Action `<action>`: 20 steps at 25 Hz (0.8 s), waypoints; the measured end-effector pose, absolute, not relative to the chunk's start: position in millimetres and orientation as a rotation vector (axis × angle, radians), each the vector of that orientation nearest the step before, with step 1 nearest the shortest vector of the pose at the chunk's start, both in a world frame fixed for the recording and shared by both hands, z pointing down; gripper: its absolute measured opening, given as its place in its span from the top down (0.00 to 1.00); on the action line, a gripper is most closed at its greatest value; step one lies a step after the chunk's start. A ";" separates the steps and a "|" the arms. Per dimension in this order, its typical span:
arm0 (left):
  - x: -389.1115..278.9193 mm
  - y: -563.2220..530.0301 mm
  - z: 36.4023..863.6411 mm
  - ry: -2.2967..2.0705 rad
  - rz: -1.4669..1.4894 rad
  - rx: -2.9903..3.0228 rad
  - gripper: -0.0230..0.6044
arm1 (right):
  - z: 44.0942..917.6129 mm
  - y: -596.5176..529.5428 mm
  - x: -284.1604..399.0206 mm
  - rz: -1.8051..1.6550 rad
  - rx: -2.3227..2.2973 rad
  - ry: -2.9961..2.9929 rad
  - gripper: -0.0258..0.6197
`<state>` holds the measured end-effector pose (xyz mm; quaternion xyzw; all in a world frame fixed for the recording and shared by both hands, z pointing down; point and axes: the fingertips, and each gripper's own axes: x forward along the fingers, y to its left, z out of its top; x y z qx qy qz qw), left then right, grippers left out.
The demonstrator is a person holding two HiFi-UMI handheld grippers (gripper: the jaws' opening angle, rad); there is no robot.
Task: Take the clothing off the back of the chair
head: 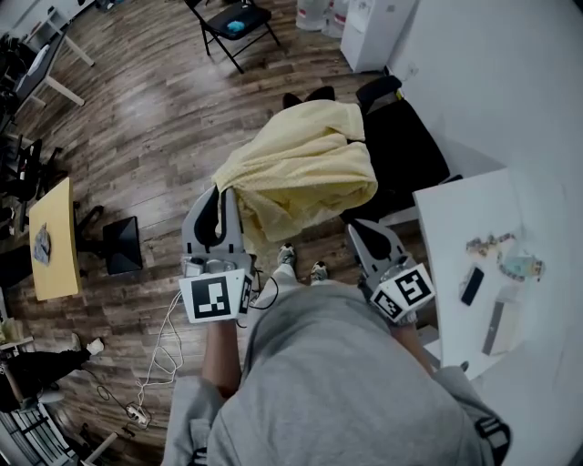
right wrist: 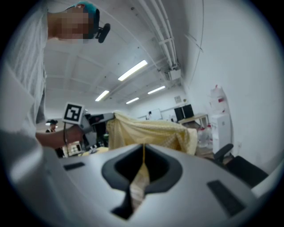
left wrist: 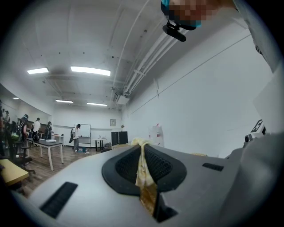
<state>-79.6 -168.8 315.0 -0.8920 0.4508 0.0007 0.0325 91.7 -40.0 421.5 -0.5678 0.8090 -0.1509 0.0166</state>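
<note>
A pale yellow garment point(head: 305, 168) hangs spread in the air between my two grippers, above and in front of a black office chair point(head: 405, 146). The left gripper point(head: 225, 193) is shut on the garment's left edge. In the left gripper view a strip of the yellow cloth point(left wrist: 145, 177) runs pinched between the jaws of the left gripper point(left wrist: 141, 144). The right gripper point(head: 358, 227) is shut on the lower right edge. In the right gripper view the yellow cloth point(right wrist: 151, 131) drapes ahead of the right gripper point(right wrist: 143, 147), with a fold of it caught between the jaws, and the chair point(right wrist: 237, 166) stands at the lower right.
A white table point(head: 455, 227) with small items stands at my right. A yellow table point(head: 53, 241) is at the left, a black folding chair point(head: 232, 25) farther off, and cables point(head: 159, 350) lie on the wooden floor. People stand by desks point(left wrist: 49, 142) far across the room.
</note>
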 end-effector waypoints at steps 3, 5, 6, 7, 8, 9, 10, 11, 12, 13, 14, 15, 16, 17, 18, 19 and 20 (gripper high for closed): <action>-82.0 -163.4 314.2 1.414 0.004 -2.729 0.88 | 422.2 -37.2 93.2 -0.472 -1.748 2.529 0.91; -84.1 -159.8 313.7 1.432 0.006 -2.718 0.88 | 422.2 -35.9 93.7 -0.470 -1.734 2.540 0.91; -85.6 -158.0 313.3 1.442 0.006 -2.712 0.88 | 421.7 -35.5 93.4 -0.469 -1.726 2.545 0.91; -87.2 -156.2 312.9 1.451 0.006 -2.707 0.88 | 421.2 -34.9 92.8 -0.468 -1.717 2.551 0.91; -88.5 -154.3 312.6 1.460 0.006 -2.702 0.88 | 421.1 -34.3 92.4 -0.468 -1.709 2.556 0.91; -89.6 -152.4 312.7 1.469 0.005 -2.696 0.88 | 421.5 -33.6 92.0 -0.468 -1.701 2.562 0.91; -90.5 -150.5 313.2 1.478 0.004 -2.691 0.88 | 422.2 -32.8 91.9 -0.469 -1.693 2.568 0.91; -91.0 -148.5 313.7 1.488 0.003 -2.686 0.88 | 423.0 -31.9 92.1 -0.469 -1.685 2.574 0.91; -91.5 -146.7 314.0 1.497 0.002 -2.680 0.88 | 423.5 -31.1 92.3 -0.469 -1.677 2.580 0.91; -91.9 -145.0 313.8 1.505 0.002 -2.674 0.88 | 423.7 -30.4 92.7 -0.469 -1.669 2.585 0.91; -92.4 -143.5 313.4 1.514 0.003 -2.668 0.88 | 423.7 -29.9 93.0 -0.469 -1.661 2.590 0.91; -93.1 -142.2 313.1 1.522 0.005 -2.662 0.88 | 423.9 -29.5 93.2 -0.469 -1.654 2.596 0.91; -94.0 -140.9 312.9 1.531 0.007 -2.656 0.88 | 424.2 -29.1 93.3 -0.470 -1.647 2.601 0.91; -95.2 -139.6 312.7 1.540 0.010 -2.651 0.88 | 424.5 -28.7 93.3 -0.471 -1.641 2.606 0.91; -96.5 -138.4 312.5 1.548 0.011 -2.646 0.88 | 424.6 -28.5 93.0 -0.472 -1.635 2.611 0.91; -97.8 -137.2 312.3 1.556 0.013 -2.641 0.88 | 424.4 -28.2 92.7 -0.472 -1.629 2.616 0.91; -99.0 -135.8 312.2 1.564 0.013 -2.637 0.88 | 424.1 -27.8 92.5 -0.474 -1.622 2.621 0.91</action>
